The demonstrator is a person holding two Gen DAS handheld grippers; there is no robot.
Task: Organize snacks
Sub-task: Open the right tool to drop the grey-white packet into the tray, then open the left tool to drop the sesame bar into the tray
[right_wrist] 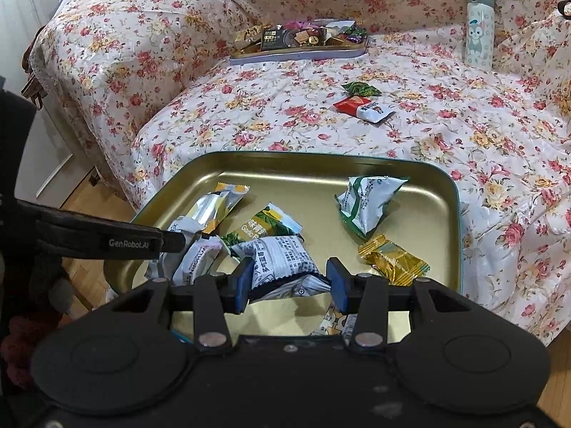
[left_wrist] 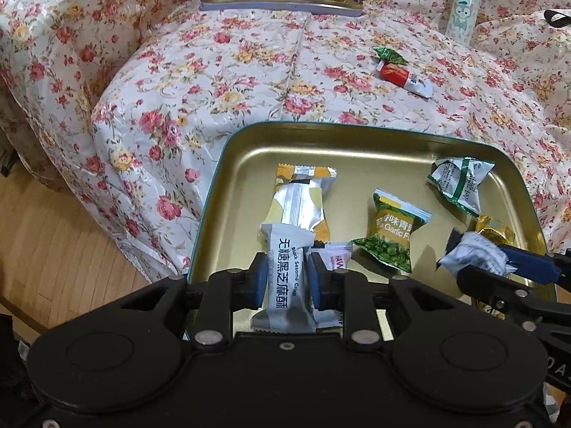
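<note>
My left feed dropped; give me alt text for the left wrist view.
The left gripper is shut on the black sesame crisp packet over the gold tin tray, which holds other wrapped snacks. At right, the right gripper holds a white packet.

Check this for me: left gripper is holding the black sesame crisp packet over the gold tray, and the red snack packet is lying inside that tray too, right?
Not quite. The red snack packet lies on the floral cover beyond the gold tray, as the right wrist view shows. The left gripper does hold the black sesame crisp packet over it.

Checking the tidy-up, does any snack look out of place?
Yes: a green candy and a red-and-white packet lie loose on the floral cover, outside both the near gold tin and the far tin.
</note>
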